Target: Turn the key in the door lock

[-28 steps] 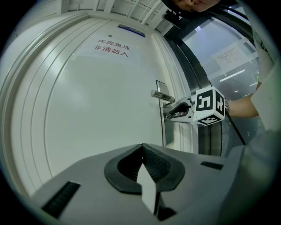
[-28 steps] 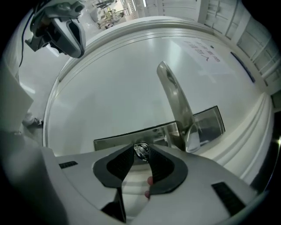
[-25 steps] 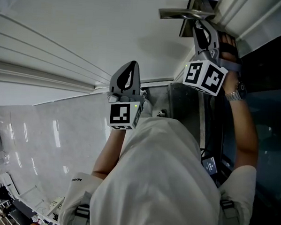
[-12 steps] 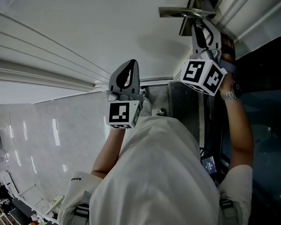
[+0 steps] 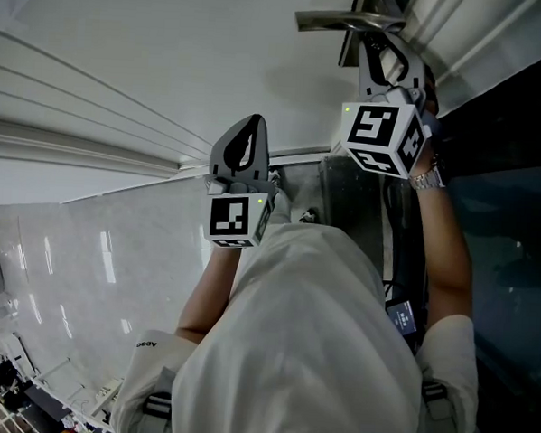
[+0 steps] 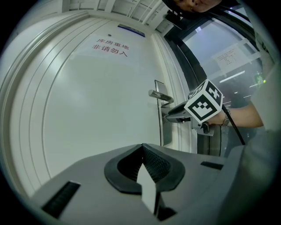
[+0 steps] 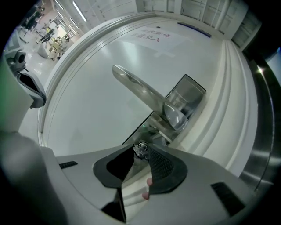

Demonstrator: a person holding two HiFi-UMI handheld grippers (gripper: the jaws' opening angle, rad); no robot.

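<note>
A white door (image 5: 153, 42) bears a silver lever handle (image 7: 142, 92) on a metal lock plate (image 7: 188, 97). Just below the handle a small metal key (image 7: 140, 150) sticks out of the lock. My right gripper (image 7: 141, 153) is shut on the key's head, its tips up against the plate. In the head view the right gripper (image 5: 380, 52) reaches up under the handle (image 5: 339, 23), its marker cube tilted. My left gripper (image 5: 247, 137) hangs apart at the left, pointing at the bare door panel; its jaws (image 6: 142, 149) meet with nothing between them.
A dark glass panel (image 5: 517, 179) and a metal door frame (image 5: 392, 217) stand right of the door. Red print (image 6: 109, 47) is on the door high up. A polished stone floor (image 5: 78, 264) spreads at the left. The person's white-clad body fills the lower middle.
The right gripper has rolled about its own axis on the key; its marker cube has swung over and shifted a little left. The left gripper has stayed still.
</note>
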